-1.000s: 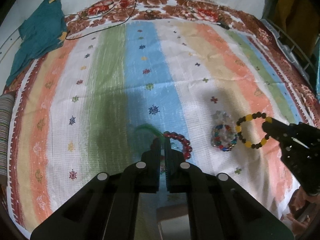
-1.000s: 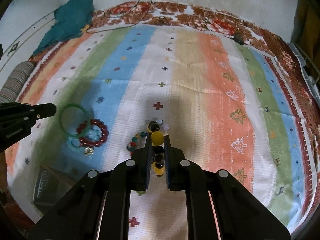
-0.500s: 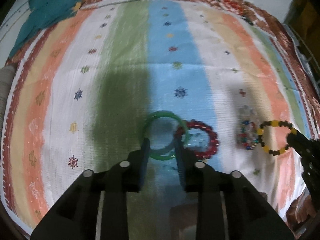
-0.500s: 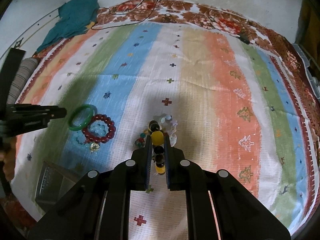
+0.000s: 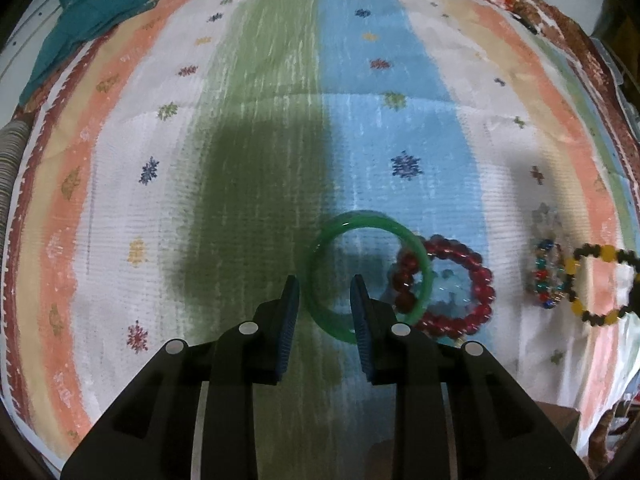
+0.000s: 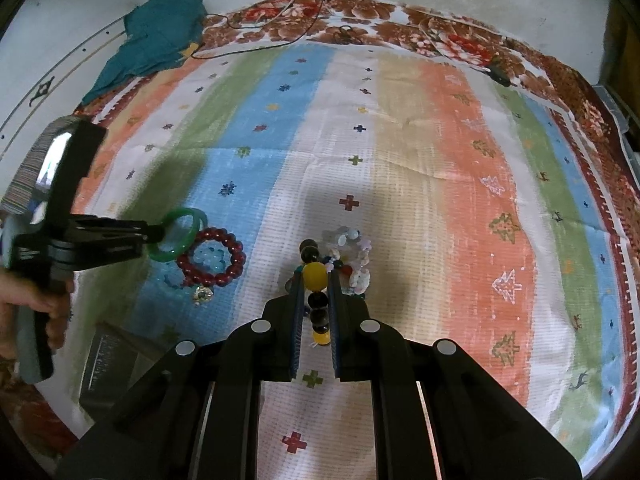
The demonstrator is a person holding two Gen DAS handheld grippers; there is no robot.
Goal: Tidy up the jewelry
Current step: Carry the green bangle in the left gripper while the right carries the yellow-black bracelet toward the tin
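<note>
Loads of open room on the striped cloth (image 5: 280, 80): everything from about 10 to 2 o'clock in the left wrist view is bare fabric, right out to the brown flowered border (image 6: 360, 20). The crowding is all down low.

Left tongs (image 5: 325, 292) are spread apart, with the near rim of the green bangle (image 5: 420, 248) sitting between the two pads, the rest of the ring running off toward 1 o'clock. Can't tell if either pad actually touches it. The bangle overlaps the red bead bracelet (image 5: 476, 276) at 3 o'clock. Further out at 3 is a multicolor bead bracelet (image 5: 546, 276), then the black and yellow bead bracelet (image 5: 600, 284) at the frame edge.

Right tongs (image 6: 314, 280) are clamped on that black and yellow bracelet, beads stacked in a line between the pads. A pale bead bracelet (image 6: 360, 260) lies just beside the tips at 1 o'clock.

Other stuff: a teal garment (image 6: 160, 36) at 10 o'clock on the cloth's far edge, thin black cables (image 6: 304, 0) at 12, a dark box (image 6: 108, 368) at 8 near the cloth's near edge.
</note>
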